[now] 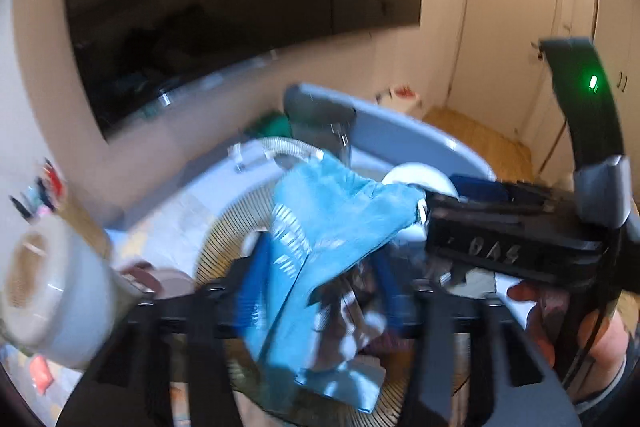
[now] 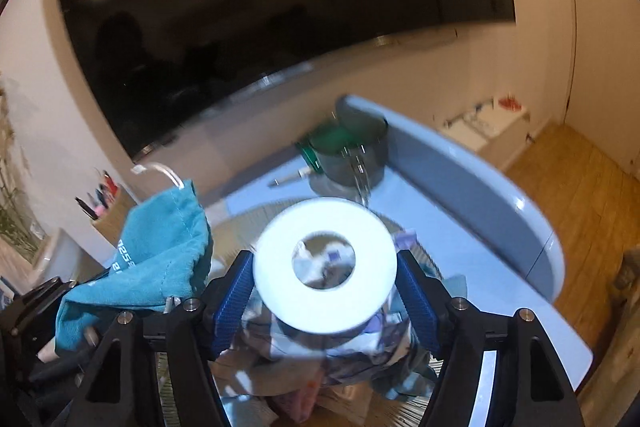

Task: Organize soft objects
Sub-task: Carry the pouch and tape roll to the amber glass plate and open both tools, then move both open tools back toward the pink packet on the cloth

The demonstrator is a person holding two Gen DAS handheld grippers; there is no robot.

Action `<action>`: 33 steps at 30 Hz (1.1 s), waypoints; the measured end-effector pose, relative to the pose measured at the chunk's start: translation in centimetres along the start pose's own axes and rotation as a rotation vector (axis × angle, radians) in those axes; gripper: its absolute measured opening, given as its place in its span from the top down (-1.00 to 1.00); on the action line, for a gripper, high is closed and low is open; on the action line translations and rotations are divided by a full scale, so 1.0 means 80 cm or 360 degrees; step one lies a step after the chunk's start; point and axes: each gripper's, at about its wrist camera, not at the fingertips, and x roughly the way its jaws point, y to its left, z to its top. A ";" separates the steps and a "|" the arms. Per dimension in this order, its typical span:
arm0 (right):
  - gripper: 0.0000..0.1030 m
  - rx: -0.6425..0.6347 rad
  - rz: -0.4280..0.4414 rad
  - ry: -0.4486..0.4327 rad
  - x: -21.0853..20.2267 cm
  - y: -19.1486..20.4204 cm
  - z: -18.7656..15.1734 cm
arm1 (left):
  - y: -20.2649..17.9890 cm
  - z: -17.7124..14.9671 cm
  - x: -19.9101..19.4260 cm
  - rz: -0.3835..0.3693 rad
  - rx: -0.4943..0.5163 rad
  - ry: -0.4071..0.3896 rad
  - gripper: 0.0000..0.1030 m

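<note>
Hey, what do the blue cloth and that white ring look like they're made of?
The blue cloth looks like soft terry or microfibre: matte, fuzzy nap, visible stitched seam, printed white lettering, and it drapes in folds from the left gripper. The white ring, between the right gripper fingers, looks smooth and matte with a clean round hole, possibly foam or plastic; motion blur leaves that open.

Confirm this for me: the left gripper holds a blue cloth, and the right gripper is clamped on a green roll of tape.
One detail is wrong: the roll of tape is white, not green, as the right wrist view shows. The right gripper does clamp it between its blue pads, and the left gripper does hold the blue cloth.
</note>
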 end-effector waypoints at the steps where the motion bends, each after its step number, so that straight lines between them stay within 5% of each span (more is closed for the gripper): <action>1: -0.36 0.0025 0.0023 0.0029 0.005 -0.009 -0.004 | -0.003 -0.005 0.005 -0.0013 0.0022 0.0022 -0.45; 8: -0.41 0.0111 0.0110 0.0084 -0.003 -0.035 -0.023 | -0.025 -0.038 -0.003 -0.0050 0.0174 0.0074 -0.47; 10: -0.59 0.0128 0.0125 0.0052 -0.015 -0.039 -0.029 | -0.026 -0.045 -0.019 -0.0075 0.0180 0.0059 -0.47; 13: -0.80 0.0145 0.0139 -0.0017 -0.031 -0.040 -0.036 | -0.025 -0.053 -0.040 -0.0109 0.0164 0.0030 -0.47; 21: -0.80 0.0091 0.0135 -0.0085 -0.074 -0.021 -0.049 | 0.016 -0.095 -0.097 -0.0135 0.0005 0.0001 -0.47; 27: -0.82 -0.0037 0.0224 -0.0092 -0.100 0.029 -0.067 | 0.069 -0.148 -0.146 0.0012 -0.0124 -0.0005 -0.47; 33: -0.82 -0.0342 0.0391 -0.0040 -0.113 0.137 -0.096 | 0.152 -0.204 -0.206 0.0214 -0.0343 0.0012 -0.47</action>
